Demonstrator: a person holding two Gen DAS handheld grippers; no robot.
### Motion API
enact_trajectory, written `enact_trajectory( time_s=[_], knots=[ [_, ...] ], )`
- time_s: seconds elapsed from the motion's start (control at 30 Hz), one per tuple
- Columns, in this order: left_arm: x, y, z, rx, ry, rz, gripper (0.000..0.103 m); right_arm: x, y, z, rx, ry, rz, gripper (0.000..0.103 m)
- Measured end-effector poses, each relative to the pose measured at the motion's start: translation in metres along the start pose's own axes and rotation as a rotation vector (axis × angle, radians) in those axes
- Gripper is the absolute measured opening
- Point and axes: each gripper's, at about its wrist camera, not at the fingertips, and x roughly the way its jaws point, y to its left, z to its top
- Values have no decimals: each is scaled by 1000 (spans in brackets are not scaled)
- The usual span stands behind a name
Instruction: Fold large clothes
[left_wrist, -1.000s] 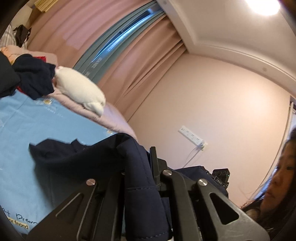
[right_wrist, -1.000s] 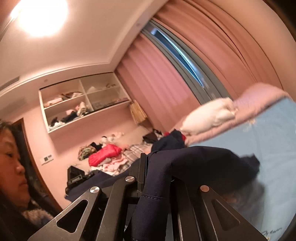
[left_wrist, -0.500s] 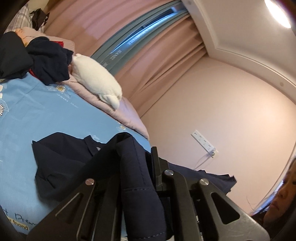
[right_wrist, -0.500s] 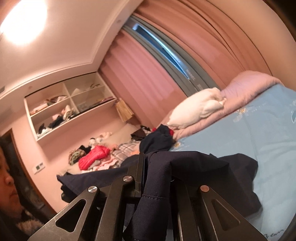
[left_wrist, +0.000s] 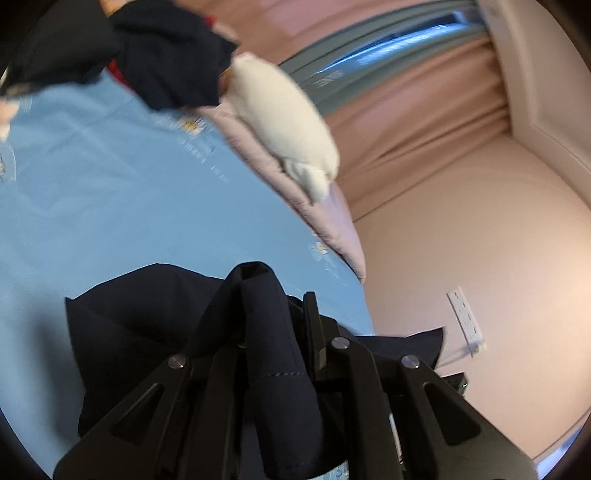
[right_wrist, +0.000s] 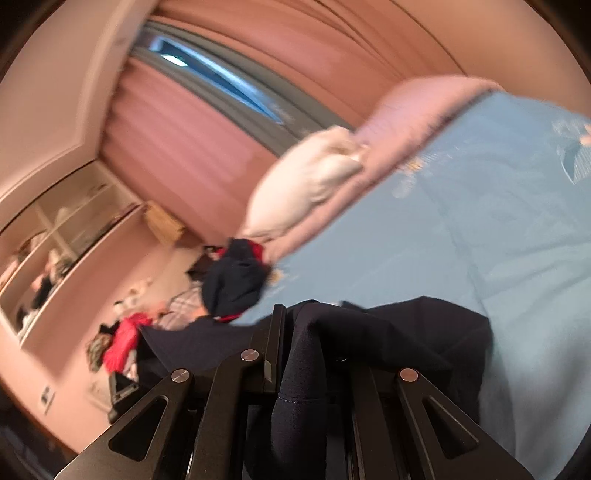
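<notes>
Both grippers have swung down toward the blue bedsheet (left_wrist: 110, 192). Your left gripper (left_wrist: 275, 332) and right gripper (right_wrist: 314, 339) each pinch a bunched edge of the navy garment (left_wrist: 147, 317), so its front drapes onto the sheet for folding.

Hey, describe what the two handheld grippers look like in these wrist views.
Both the left gripper and the right gripper are matte black, built from angular linkage bars with triangular cut-outs and round silver pivot screws. The jaws are thin flat black plates. No cables, markings, hands or sleeves are visible.
</notes>
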Motion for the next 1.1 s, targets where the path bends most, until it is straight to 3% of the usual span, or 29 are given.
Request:
enact_trajectory(
  time_s=[0.17, 0.47, 0.53, 0.67, 0.77, 0.83, 0.93, 1.03, 1.1],
  knots=[
    [35, 31, 3, -55, 55, 73, 10, 28, -31, -11, 52, 94, -100, 7],
    [89, 80, 13, -163, 153, 162, 11, 54, -71, -13, 198, 177, -180, 7],
    [100, 94, 15, -231, 172, 173, 13, 58, -82, -12, 255, 195, -188, 7],
    [108, 113, 16, -327, 166, 168, 17, 64, -102, -10, 384, 213, -151, 18],
    [107, 115, 21, -351, 140, 138, 31, 61, -109, -7, 457, 197, -68, 38],
    [105, 117, 26, -361, 114, 118, 47, 55, -112, -4, 487, 172, -29, 48],
    [100, 113, 35, -321, 64, 170, 50, 49, -111, 3, 467, 140, -63, 52],
    [96, 114, 42, -298, 40, 226, 53, 39, -115, 10, 482, 82, -79, 62],
    [91, 110, 45, -246, 11, 311, 57, 27, -115, 12, 464, 24, -162, 64]
  ],
)
